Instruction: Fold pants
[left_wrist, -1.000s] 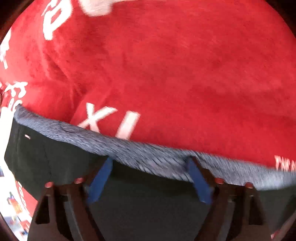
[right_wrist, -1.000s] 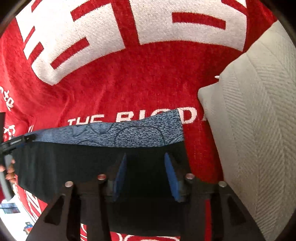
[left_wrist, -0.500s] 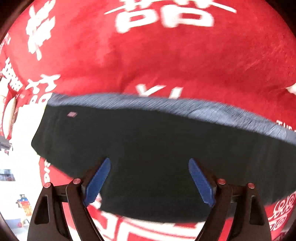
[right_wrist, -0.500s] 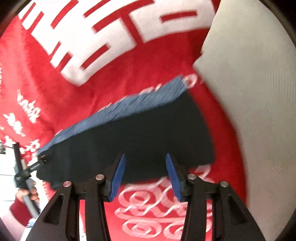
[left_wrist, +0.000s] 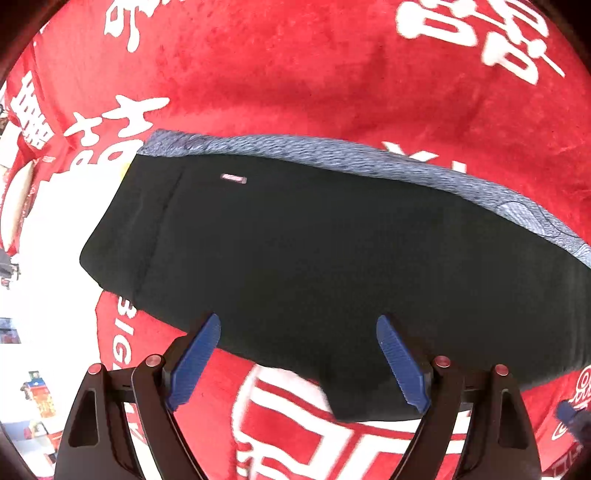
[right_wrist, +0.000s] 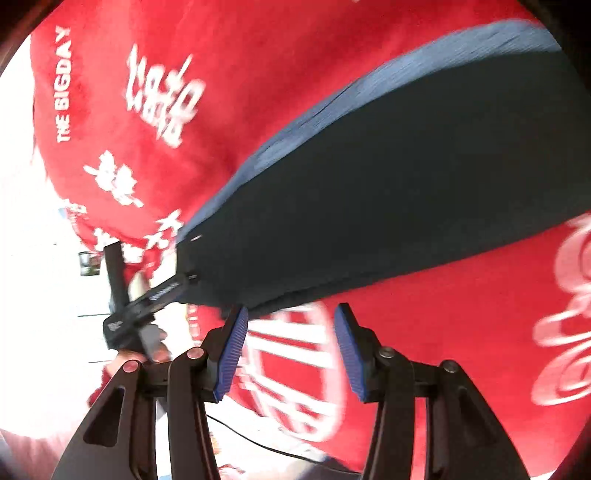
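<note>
Black pants (left_wrist: 314, 251) lie folded flat on a red blanket (left_wrist: 332, 74). A blue-grey patterned layer (left_wrist: 332, 155) shows along their far edge. My left gripper (left_wrist: 297, 325) hovers over the pants' near edge, pointing almost straight down. It is open wide and nothing is between its blue pads (left_wrist: 195, 362). In the right wrist view the pants (right_wrist: 388, 192) run slanted across the blanket (right_wrist: 240, 55). My right gripper (right_wrist: 291, 312) hangs just short of their near edge over the blanket. Its jaws are opening and hold nothing. A hand (right_wrist: 157, 349) holds the left tool at the pants' left end.
The blanket's left edge drops off to a bright white area (left_wrist: 44, 240) with small coloured items beyond it. A thin dark cable (right_wrist: 258, 443) runs below the blanket's near edge. A red sleeve (right_wrist: 22, 450) is at the lower left.
Both grippers have drawn back off the pants, which lie released and show nearly whole. The right view has swung left, losing the pale cushion, and its jaws have widened a little.
</note>
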